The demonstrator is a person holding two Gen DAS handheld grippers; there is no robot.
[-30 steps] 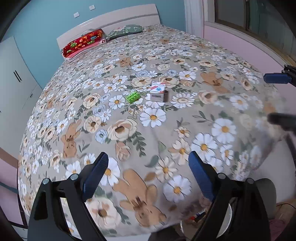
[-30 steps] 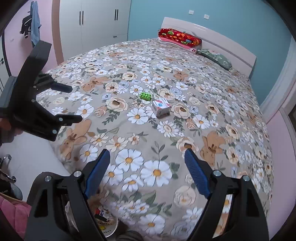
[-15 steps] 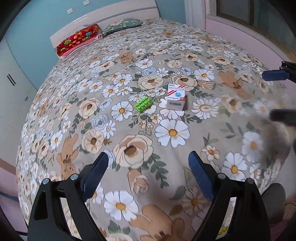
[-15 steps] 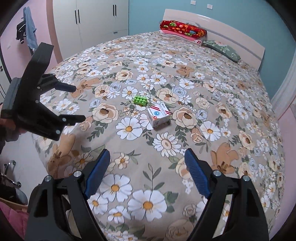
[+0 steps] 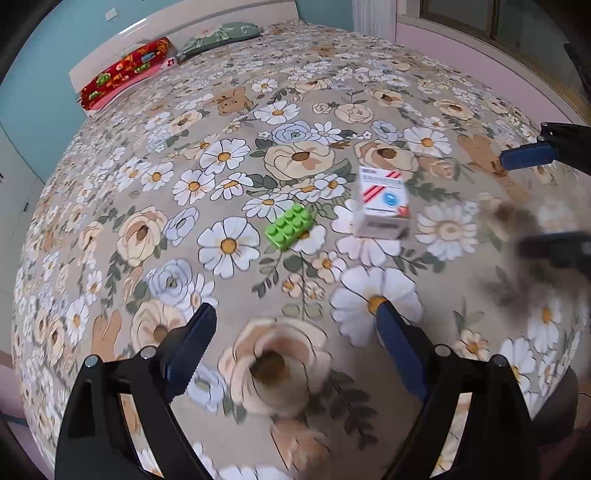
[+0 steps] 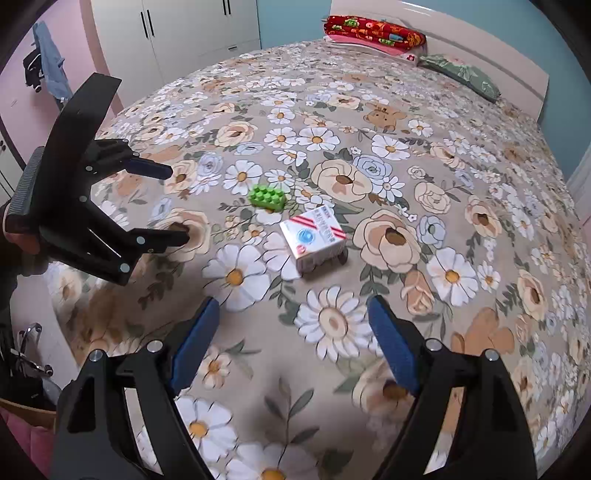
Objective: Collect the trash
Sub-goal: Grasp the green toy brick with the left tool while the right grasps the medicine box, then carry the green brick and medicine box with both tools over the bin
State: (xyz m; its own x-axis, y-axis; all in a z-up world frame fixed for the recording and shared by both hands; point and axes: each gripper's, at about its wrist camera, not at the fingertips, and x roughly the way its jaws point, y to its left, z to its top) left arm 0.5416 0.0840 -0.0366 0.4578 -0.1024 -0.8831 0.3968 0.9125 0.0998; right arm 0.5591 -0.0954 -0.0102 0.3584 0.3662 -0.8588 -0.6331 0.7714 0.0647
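A small white carton with red stripes and a blue circle (image 5: 384, 206) lies on the floral bedspread, and shows in the right wrist view too (image 6: 314, 236). A green toy brick (image 5: 290, 227) lies just left of it, also in the right wrist view (image 6: 266, 198). My left gripper (image 5: 295, 336) is open and empty, above the bed short of both. My right gripper (image 6: 290, 325) is open and empty, just short of the carton. Each gripper shows in the other's view: the right (image 5: 532, 199) and the left (image 6: 173, 205).
The bed (image 5: 184, 184) fills the view, with a red patterned pillow (image 6: 373, 31) and a green pillow (image 6: 461, 74) at the headboard. White wardrobes (image 6: 192, 33) stand beyond the bed's left side. A bin and clutter sit at the bed's foot (image 6: 26, 369).
Both grippers have moved forward over the bed toward the carton and brick, which now look larger and closer. Both stayed open.
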